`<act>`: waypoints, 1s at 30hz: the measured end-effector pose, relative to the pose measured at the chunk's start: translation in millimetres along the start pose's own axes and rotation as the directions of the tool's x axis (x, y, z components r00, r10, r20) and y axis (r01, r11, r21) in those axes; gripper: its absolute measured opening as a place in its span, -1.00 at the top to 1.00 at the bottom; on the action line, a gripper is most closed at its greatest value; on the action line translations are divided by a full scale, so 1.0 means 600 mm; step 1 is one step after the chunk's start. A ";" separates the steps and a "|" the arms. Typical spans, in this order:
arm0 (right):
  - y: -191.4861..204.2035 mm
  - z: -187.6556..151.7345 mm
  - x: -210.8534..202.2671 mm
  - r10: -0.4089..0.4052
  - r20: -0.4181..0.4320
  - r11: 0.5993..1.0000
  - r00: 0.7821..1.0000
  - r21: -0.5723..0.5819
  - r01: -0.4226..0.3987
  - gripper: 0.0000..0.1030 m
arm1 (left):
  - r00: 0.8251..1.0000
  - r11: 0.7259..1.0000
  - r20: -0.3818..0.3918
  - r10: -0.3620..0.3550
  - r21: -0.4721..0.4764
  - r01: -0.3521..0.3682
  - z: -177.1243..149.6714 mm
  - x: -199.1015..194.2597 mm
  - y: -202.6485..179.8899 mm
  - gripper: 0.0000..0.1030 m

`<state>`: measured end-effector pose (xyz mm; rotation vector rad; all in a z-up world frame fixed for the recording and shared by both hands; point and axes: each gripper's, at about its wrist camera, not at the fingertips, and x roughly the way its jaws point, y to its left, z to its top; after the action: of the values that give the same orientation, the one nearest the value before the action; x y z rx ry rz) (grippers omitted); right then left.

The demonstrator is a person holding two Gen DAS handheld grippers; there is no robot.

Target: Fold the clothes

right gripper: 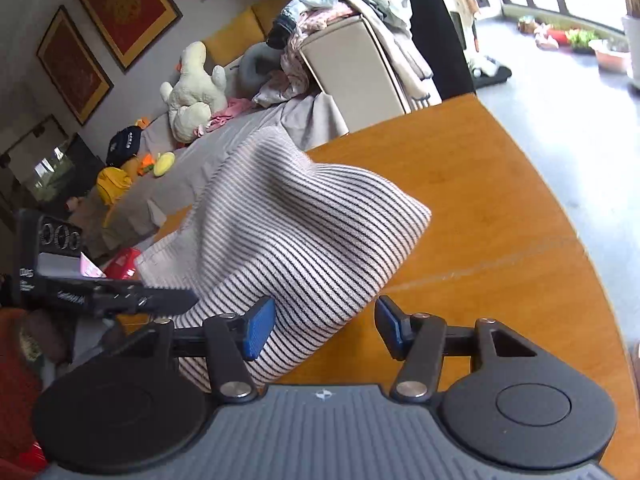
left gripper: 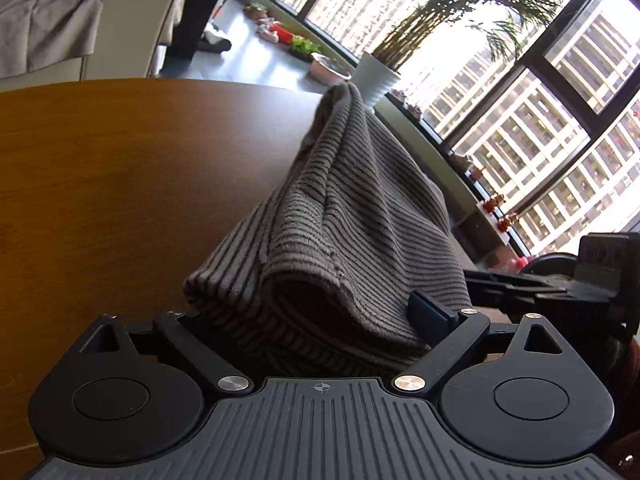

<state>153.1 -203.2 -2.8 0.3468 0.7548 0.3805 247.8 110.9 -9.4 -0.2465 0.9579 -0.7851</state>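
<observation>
A grey knit garment with thin dark stripes [left gripper: 352,216] is heaped in a tall fold on the brown wooden table [left gripper: 120,180]. My left gripper [left gripper: 312,314] is open wide, the cloth's near edge lying between its fingers; its right blue pad [left gripper: 430,316] shows and the left one is hidden by fabric. In the right wrist view the same garment [right gripper: 304,232] bulges up over the table [right gripper: 500,220]. My right gripper [right gripper: 325,326] is open, with the cloth's lower edge against its left pad [right gripper: 260,328]. The right pad [right gripper: 390,324] is bare. Each gripper appears beside the other.
The table's curved far edge drops to a grey floor [right gripper: 560,100]. A white potted plant [left gripper: 376,76] stands by the big windows. Behind the table are a sofa with a plush toy [right gripper: 192,92] and a pile of clothes [right gripper: 352,4].
</observation>
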 end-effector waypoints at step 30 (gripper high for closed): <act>0.000 -0.032 -0.001 0.024 0.091 0.999 0.996 -0.041 -0.021 -0.51 | 0.947 0.952 0.157 0.281 0.083 -0.296 -0.003 0.023 -0.118 -0.88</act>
<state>139.0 -200.6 -15.4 0.3337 0.6535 0.3978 216.2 51.8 17.1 -0.0657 0.7916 -0.5382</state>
